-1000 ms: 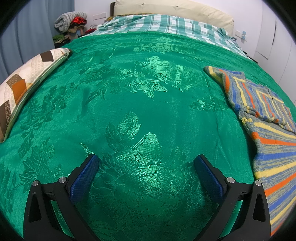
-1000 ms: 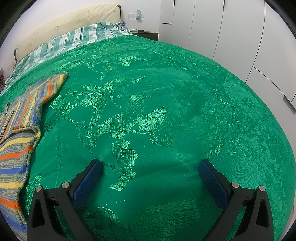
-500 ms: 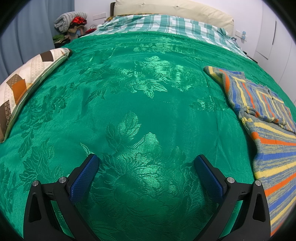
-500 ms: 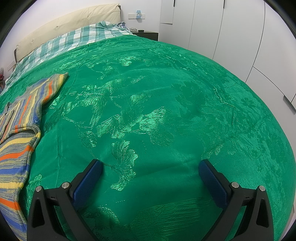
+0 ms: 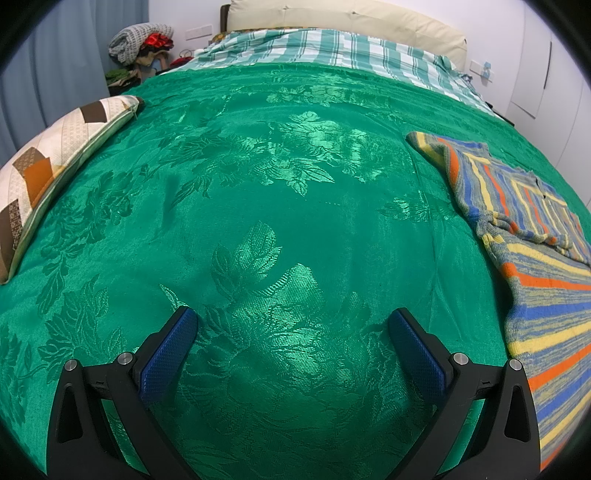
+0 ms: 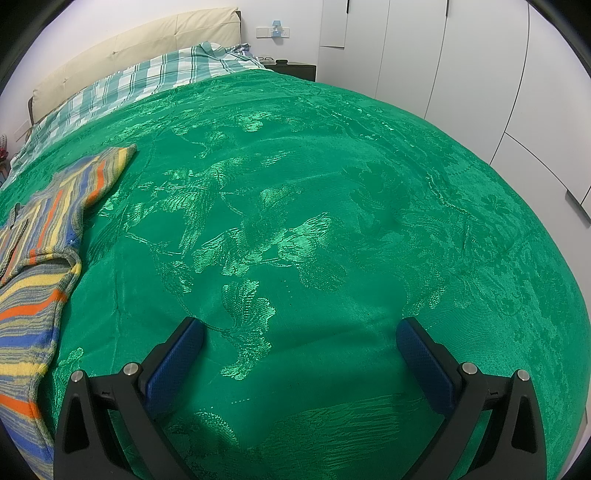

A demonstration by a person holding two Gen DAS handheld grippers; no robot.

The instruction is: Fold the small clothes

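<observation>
A small knitted sweater with blue, yellow, orange and grey stripes lies spread flat on the green bedspread. It fills the right edge of the left wrist view and the left edge of the right wrist view. My left gripper hovers open over bare bedspread, to the left of the sweater. Over bare bedspread to the sweater's right, my right gripper is open too. Neither gripper holds or touches anything.
A patchwork pillow lies at the bed's left edge. A checked sheet and a beige headboard are at the far end. White wardrobe doors stand close along the bed's right side. A pile of clothes sits in the far left corner.
</observation>
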